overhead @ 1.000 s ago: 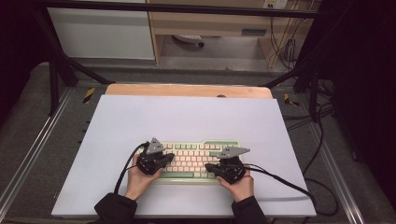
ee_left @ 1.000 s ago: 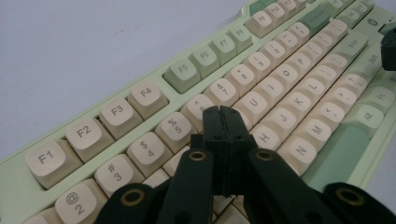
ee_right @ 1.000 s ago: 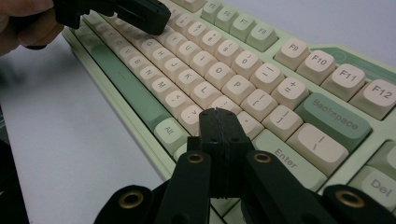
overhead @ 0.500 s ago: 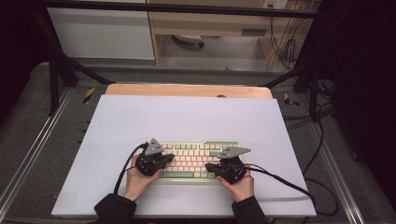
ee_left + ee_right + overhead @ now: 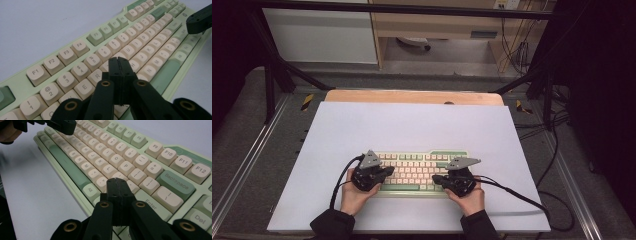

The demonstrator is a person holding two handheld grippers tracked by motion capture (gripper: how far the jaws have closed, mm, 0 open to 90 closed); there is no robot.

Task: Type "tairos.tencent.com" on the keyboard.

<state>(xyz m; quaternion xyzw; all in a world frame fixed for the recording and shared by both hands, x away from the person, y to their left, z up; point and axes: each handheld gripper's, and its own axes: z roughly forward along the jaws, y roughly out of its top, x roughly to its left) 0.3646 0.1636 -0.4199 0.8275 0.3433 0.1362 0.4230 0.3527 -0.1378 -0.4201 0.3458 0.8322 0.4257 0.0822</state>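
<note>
The keyboard [image 5: 419,170], pale green with cream keys, lies flat on the white table [image 5: 412,125] in the lower centre of the high view, its long edge running left to right.

The left gripper [image 5: 387,171] sits at the left end of the keyboard in the high view, held by the person's left hand [image 5: 354,195], which enters from the bottom edge. In the left gripper view its two black jaws are pressed together with nothing between them. The tips lie at centre frame, over the letter keys just right of the R key [image 5: 97,75]; contact with a key cannot be confirmed.

The right gripper [image 5: 436,178] sits at the right end of the keyboard in the high view, held by the right hand [image 5: 469,197]. In the right gripper view its jaws are likewise fully closed and empty. The tips lie at centre frame, over the keys just left of the Enter key [image 5: 152,203]; contact cannot be confirmed. The Backspace key [image 5: 176,182] appears to the right of centre in that view.

A black cable [image 5: 512,192] trails from the right gripper across the table toward the lower right.
</note>
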